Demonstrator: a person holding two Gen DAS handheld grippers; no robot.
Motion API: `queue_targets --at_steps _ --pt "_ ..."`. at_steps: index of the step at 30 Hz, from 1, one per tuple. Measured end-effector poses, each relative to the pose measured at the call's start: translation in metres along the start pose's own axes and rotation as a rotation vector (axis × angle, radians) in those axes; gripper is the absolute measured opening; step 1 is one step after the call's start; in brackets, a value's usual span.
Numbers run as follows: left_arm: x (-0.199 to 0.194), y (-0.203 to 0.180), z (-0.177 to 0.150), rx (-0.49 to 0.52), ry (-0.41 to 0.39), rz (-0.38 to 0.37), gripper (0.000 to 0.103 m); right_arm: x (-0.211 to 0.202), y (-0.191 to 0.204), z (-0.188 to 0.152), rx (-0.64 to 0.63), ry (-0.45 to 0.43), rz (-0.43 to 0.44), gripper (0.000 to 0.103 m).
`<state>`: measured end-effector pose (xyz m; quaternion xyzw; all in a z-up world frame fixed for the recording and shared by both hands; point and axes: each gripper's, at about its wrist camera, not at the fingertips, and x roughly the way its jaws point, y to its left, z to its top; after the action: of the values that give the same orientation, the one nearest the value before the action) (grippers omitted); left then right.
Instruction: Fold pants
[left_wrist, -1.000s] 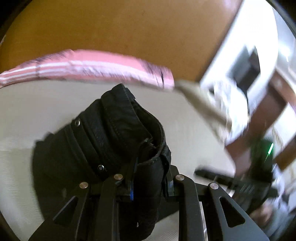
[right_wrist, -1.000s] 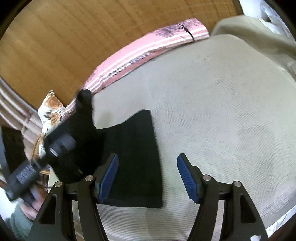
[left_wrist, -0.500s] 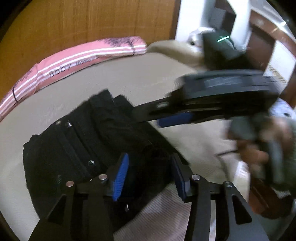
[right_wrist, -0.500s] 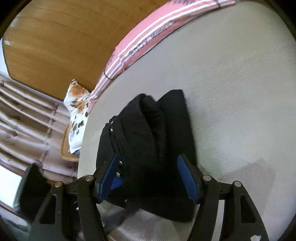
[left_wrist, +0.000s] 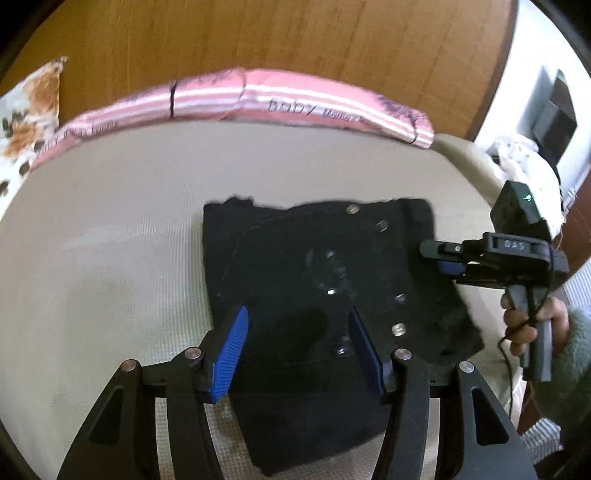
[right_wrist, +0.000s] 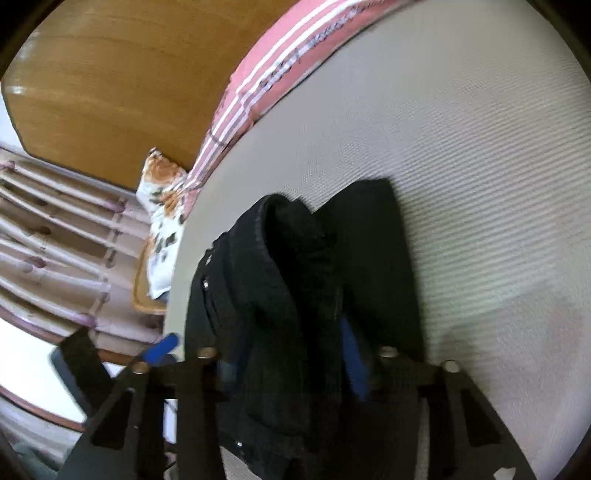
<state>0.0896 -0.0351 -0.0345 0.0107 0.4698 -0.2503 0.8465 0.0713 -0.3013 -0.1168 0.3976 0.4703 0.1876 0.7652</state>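
Black pants (left_wrist: 317, 280) lie folded into a rough square on the beige bed (left_wrist: 110, 229), metal rivets showing. My left gripper (left_wrist: 295, 347) is open and empty, held just above the near part of the pants. My right gripper (left_wrist: 439, 262) shows in the left wrist view at the pants' right edge. In the right wrist view the right gripper (right_wrist: 291, 358) is closed on a raised bunch of the black pants (right_wrist: 295, 295), with its blue pads partly hidden by cloth.
A pink striped pillow (left_wrist: 258, 99) lies along the wooden headboard (left_wrist: 258, 37). A floral cushion (right_wrist: 162, 206) sits at the bed's far left corner, with curtains (right_wrist: 44, 236) beyond. The bed's right edge (left_wrist: 476, 177) drops off near furniture.
My left gripper let go of the waistband, opened and pulled back above the pants, which now lie flat. My right gripper moved in and closed on the pants' edge.
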Motion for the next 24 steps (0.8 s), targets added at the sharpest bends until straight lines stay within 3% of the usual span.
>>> queue_targets --at_steps 5,7,9,11,15,17,20,23,24 --pt "0.024 0.006 -0.008 0.003 0.042 0.034 0.057 0.01 0.006 0.001 -0.018 0.01 0.01 0.036" --pt "0.025 0.005 -0.007 0.007 0.05 0.043 0.057 0.006 0.015 0.0 0.018 -0.01 0.014 0.015" --pt "0.02 0.003 -0.002 -0.002 0.036 0.039 0.057 -0.006 0.029 -0.002 0.001 -0.043 0.016 0.012" --pt "0.009 0.0 0.005 -0.004 -0.003 0.016 0.057 -0.023 0.048 -0.004 -0.02 -0.089 0.051 0.011" --pt "-0.004 -0.02 0.018 0.057 -0.058 -0.034 0.057 -0.055 0.06 -0.005 -0.039 -0.192 0.031 0.011" --pt "0.004 -0.032 0.017 0.095 -0.037 -0.06 0.058 -0.061 0.045 -0.009 -0.018 -0.214 -0.043 0.011" --pt "0.029 -0.042 0.006 0.157 0.037 -0.062 0.058 -0.05 0.005 -0.019 0.081 -0.174 -0.155 0.011" --pt "0.048 -0.047 -0.005 0.223 0.082 -0.021 0.058 -0.043 -0.013 -0.024 0.124 -0.16 -0.145 0.014" --pt "0.05 -0.049 -0.008 0.253 0.081 -0.01 0.058 -0.042 -0.013 -0.023 0.128 -0.155 -0.15 0.021"
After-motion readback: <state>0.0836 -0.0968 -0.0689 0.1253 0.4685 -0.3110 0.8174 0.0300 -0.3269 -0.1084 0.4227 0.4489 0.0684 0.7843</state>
